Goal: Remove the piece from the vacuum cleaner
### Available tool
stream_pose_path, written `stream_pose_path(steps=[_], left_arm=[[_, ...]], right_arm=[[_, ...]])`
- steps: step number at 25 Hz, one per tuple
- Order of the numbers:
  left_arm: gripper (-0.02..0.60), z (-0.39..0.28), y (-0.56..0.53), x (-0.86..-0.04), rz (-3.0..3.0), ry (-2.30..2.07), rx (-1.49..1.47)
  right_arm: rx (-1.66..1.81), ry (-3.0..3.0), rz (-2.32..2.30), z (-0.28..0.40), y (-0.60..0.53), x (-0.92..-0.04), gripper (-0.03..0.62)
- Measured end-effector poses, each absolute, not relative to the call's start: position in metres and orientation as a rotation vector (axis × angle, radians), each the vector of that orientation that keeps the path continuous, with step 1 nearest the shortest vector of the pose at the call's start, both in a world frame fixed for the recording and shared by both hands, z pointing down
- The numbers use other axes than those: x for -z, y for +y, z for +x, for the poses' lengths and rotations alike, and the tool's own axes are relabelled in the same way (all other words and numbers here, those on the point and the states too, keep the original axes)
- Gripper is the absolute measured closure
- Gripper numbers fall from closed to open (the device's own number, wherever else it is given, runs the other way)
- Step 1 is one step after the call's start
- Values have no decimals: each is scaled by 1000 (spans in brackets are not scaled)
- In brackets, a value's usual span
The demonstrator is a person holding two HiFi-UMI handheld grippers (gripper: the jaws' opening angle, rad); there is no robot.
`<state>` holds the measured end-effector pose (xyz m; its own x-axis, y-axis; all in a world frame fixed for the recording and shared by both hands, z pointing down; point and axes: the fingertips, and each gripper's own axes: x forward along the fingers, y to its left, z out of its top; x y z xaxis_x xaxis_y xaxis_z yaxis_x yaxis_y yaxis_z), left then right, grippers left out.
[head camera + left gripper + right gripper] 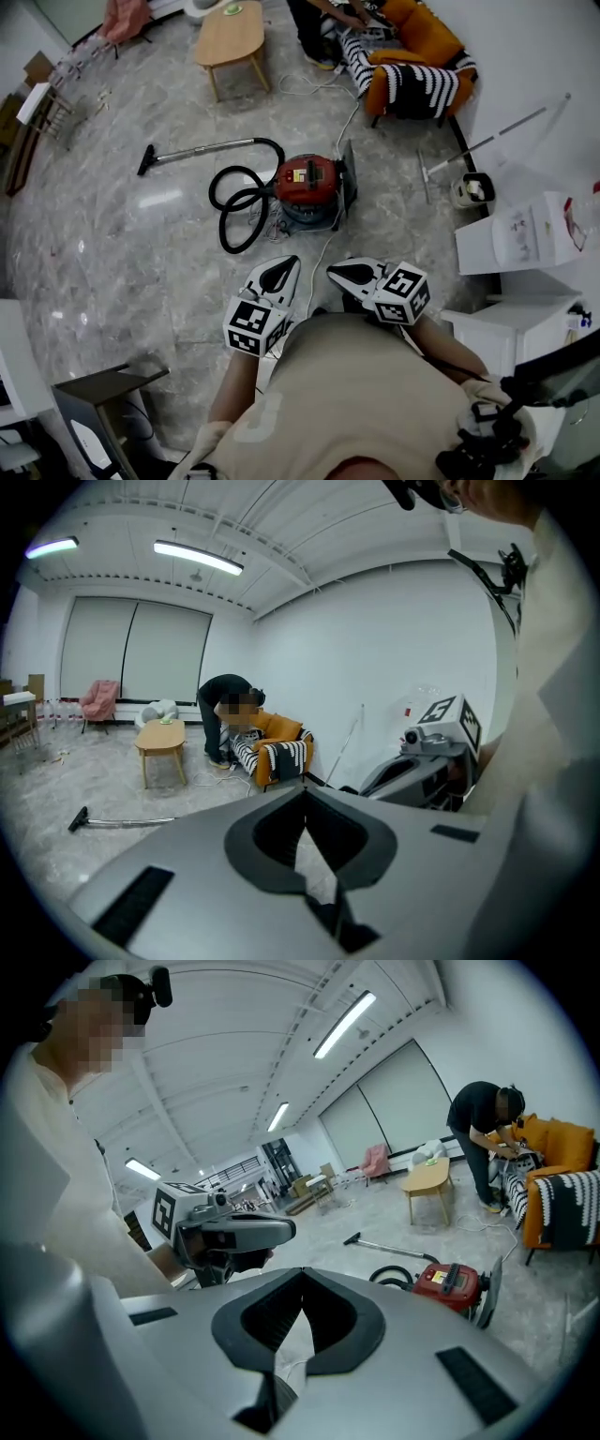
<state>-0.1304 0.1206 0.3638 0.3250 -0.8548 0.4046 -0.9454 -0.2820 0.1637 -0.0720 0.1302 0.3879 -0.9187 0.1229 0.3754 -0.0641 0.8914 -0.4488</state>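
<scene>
A red canister vacuum cleaner (306,182) stands on the marble floor ahead of me, also seen in the right gripper view (454,1283). Its black hose (236,202) loops to the left and runs into a metal wand with a floor nozzle (187,151). A dark flat piece (348,184) stands upright at the vacuum's right end. My left gripper (287,263) and right gripper (336,271) are held side by side in front of my chest, short of the vacuum. Both have their jaws together, left (305,795) and right (302,1275), with nothing between them.
A white cable (326,246) trails from the vacuum toward me. A mop and bucket (470,187) and white boxes (531,232) stand at the right. Farther off are a wooden coffee table (230,36), an orange sofa (424,33) and a person (319,23) bent over it.
</scene>
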Motion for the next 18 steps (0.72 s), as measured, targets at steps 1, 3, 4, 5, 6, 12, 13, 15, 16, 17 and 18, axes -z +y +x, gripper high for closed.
stream_pose_path(steps=[1,3,4,5,6,12,13,15,16,17,18], left_arm=[[588,-130,113,-364,2214,-1598,-346],[588,-128,98,-368,2190,-1597,-371],[588,-127,90,-369,2179,-1598,-387],[588,-126,82,-371,2171,-1599,-404],[588,-125,73,-371,2164,-1601,-419],[588,-109,19,-369,2127,-1588,-454],[588,-104,9,-365,2120,-1581,-422],[588,-96,-10,-356,2104,-1576,-344],[588,-93,-20,-352,2096,-1581,-330],[588,-90,-30,-351,2089,-1592,-342],[588,-88,-39,-351,2086,-1602,-371]], right_arm=[[-671,-2655,-54,-72,123,-389,592],[-736,-2645,-67,-70,107,-394,592],[-779,-2639,-67,-68,99,-397,592],[-828,-2633,-63,-66,89,-401,592],[-881,-2625,-58,-65,79,-406,592],[-1093,-2617,-72,-56,20,-415,592],[-1113,-2626,-76,-53,10,-413,592],[-1140,-2639,-78,-45,-11,-412,592],[-1151,-2641,-78,-41,-22,-413,592],[-1162,-2641,-79,-37,-33,-414,592],[-1169,-2641,-82,-33,-42,-415,592]])
